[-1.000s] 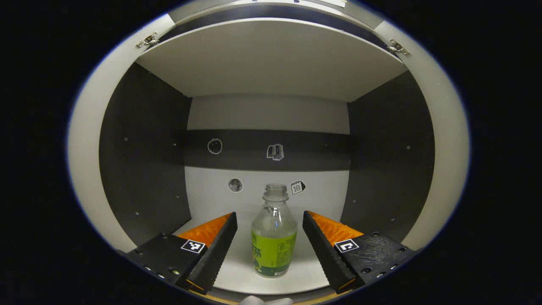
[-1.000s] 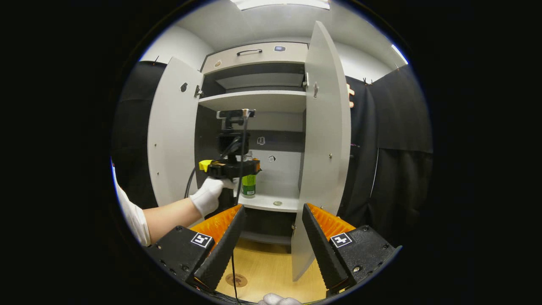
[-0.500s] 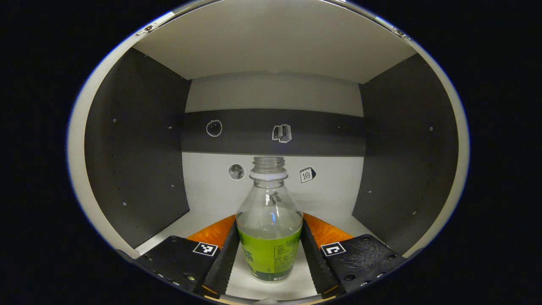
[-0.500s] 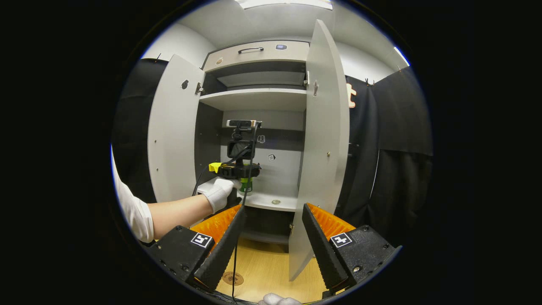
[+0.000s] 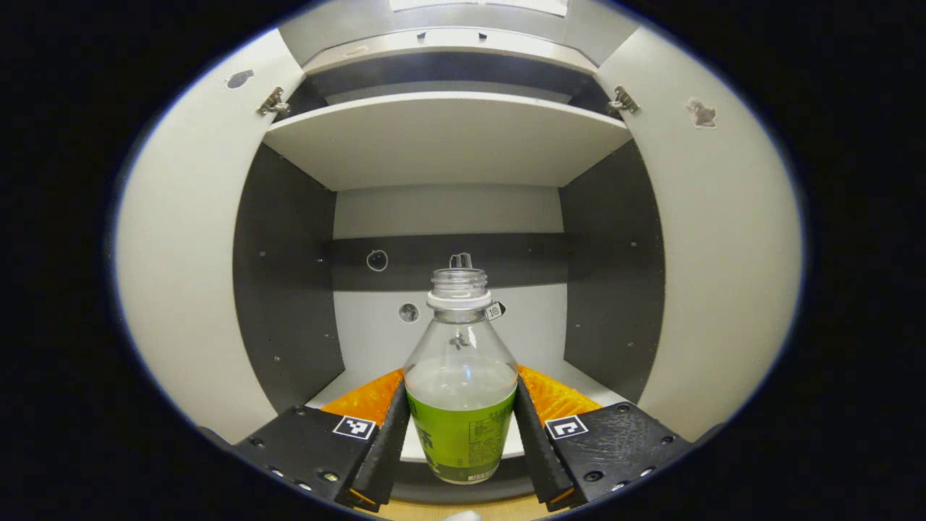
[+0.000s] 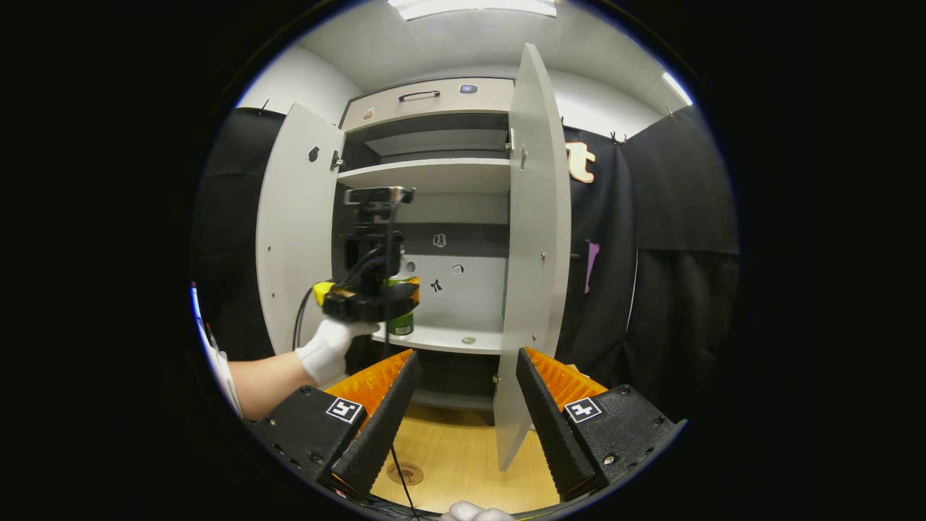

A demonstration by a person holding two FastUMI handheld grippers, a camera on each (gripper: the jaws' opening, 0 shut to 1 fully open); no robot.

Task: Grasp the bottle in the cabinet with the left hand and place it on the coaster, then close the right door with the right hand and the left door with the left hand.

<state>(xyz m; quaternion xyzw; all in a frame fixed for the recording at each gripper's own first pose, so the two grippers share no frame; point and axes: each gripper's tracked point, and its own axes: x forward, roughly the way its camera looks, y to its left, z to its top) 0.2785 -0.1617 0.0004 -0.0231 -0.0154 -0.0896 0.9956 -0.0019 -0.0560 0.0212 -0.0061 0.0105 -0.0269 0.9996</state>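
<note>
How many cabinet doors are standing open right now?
2: the left door swung out beside the left gripper, and the right door edge-on, ahead of the right gripper.

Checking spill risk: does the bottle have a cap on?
No. In the left gripper view the bottle shows an open threaded neck with no cap.

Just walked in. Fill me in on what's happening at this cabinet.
A person holds a gripper in each hand. The left gripper is shut on the bottle, an uncapped one with a green label, lifted off the cabinet shelf at its front edge. The right gripper hangs open in front of the cabinet. Both doors, left door and right door, stand open. The coaster lies on the wooden surface below.
</note>
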